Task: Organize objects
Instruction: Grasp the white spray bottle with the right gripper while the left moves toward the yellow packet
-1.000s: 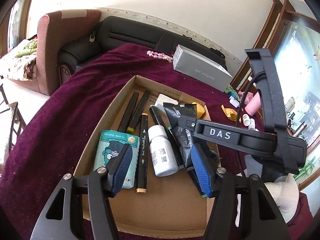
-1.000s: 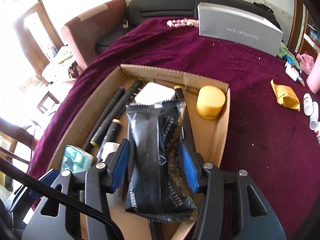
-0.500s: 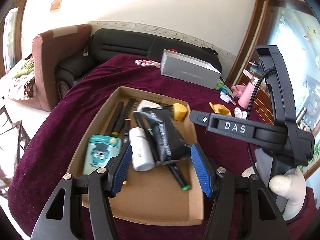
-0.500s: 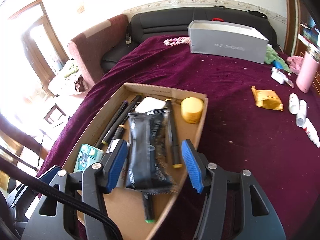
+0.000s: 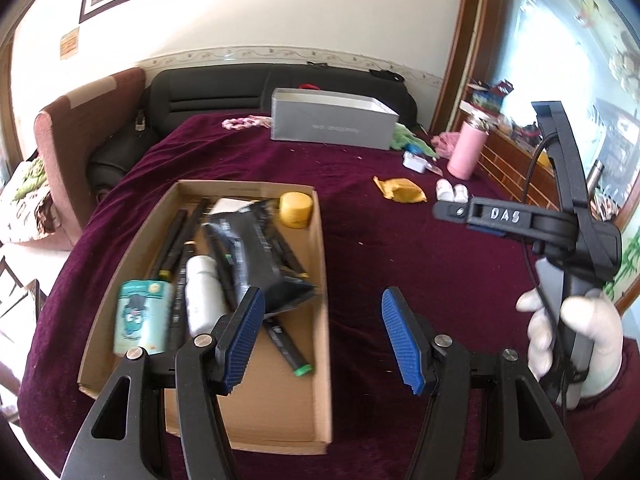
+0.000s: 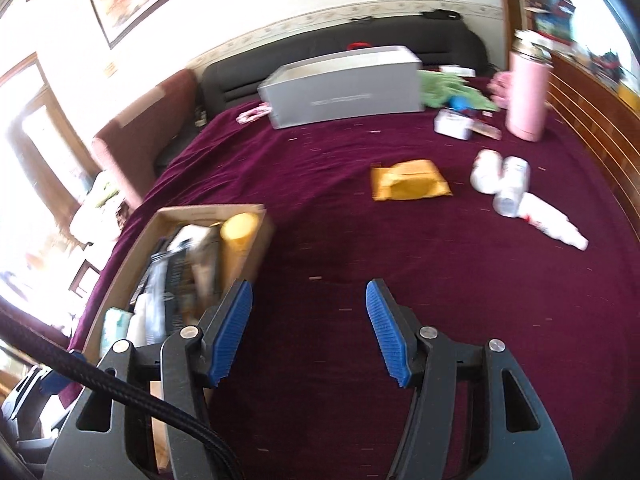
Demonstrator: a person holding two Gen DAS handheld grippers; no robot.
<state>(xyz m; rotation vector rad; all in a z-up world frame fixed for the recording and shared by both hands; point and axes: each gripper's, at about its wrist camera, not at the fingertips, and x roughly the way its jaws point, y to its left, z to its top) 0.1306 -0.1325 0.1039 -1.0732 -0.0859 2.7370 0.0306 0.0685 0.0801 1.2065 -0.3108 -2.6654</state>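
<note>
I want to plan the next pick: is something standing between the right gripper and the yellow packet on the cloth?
Nothing visible does. In the right wrist view, only bare purple cloth lies between the right gripper, its fingers apart and empty, and the yellow packet. The cardboard box sits off to the left.

- The bench [image 6: 320,208] is seen draped in deep red cloth, velvety and matt.
- The tray [image 5: 320,288] is made of plain brown cardboard, dull.
- A glossy black wrapper [image 5: 256,256] is caught shining inside it.
- The white bottle [image 5: 202,292] is smooth plastic.
- Ribbed blue pads [image 5: 400,340] are shown on matt black tool arms.
</note>
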